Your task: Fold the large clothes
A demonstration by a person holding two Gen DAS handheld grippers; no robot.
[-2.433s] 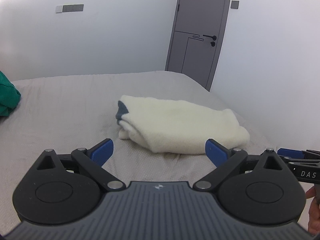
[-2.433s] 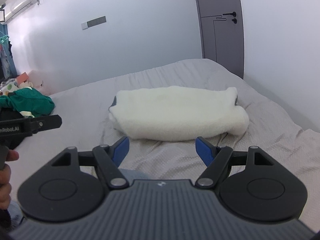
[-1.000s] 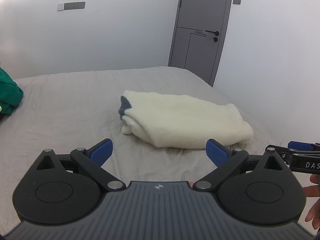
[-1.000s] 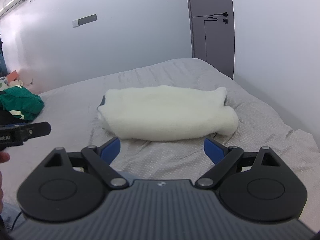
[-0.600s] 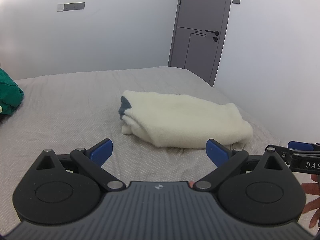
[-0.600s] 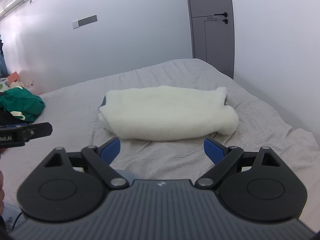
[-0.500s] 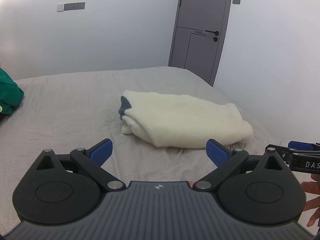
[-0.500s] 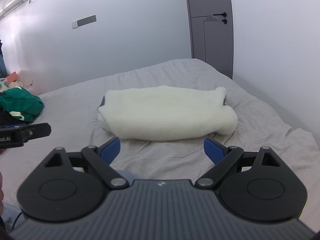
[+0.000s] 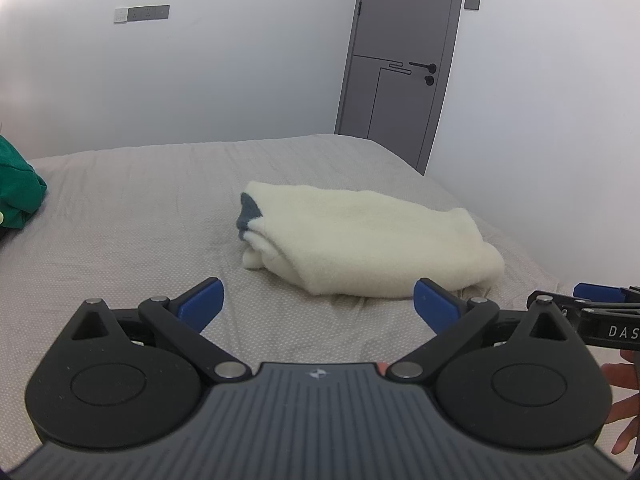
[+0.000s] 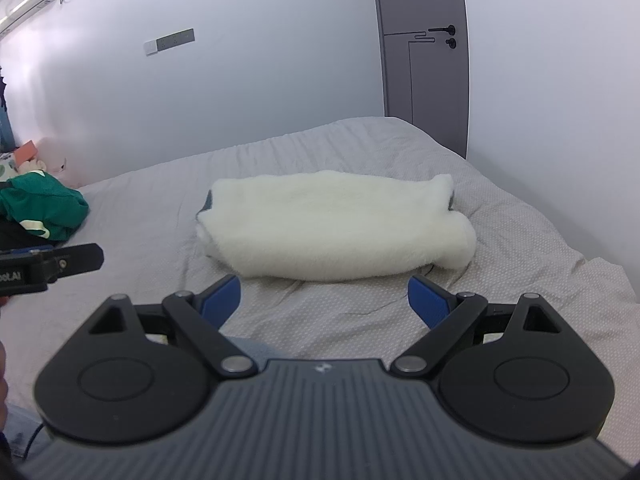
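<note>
A cream fleece garment [image 9: 368, 242] lies folded into a thick bundle on the grey bed [image 9: 120, 216]; a dark blue-grey lining shows at its left end. It also shows in the right wrist view [image 10: 336, 226]. My left gripper [image 9: 318, 304] is open and empty, held short of the bundle. My right gripper [image 10: 324, 296] is open and empty, also just short of the bundle's near edge. The right gripper's body shows at the right edge of the left wrist view [image 9: 600, 316], and the left gripper's body at the left edge of the right wrist view [image 10: 48, 266].
A green garment [image 10: 44, 204] lies in a heap at the bed's left side, also seen in the left wrist view [image 9: 18, 192]. A grey door [image 9: 400, 64] stands behind the bed. White walls close in at the back and right.
Both grippers have drawn back a little from the folded bundle over the last seconds. The right gripper's jaws opened slightly wider. In the last half second nothing visibly moved.
</note>
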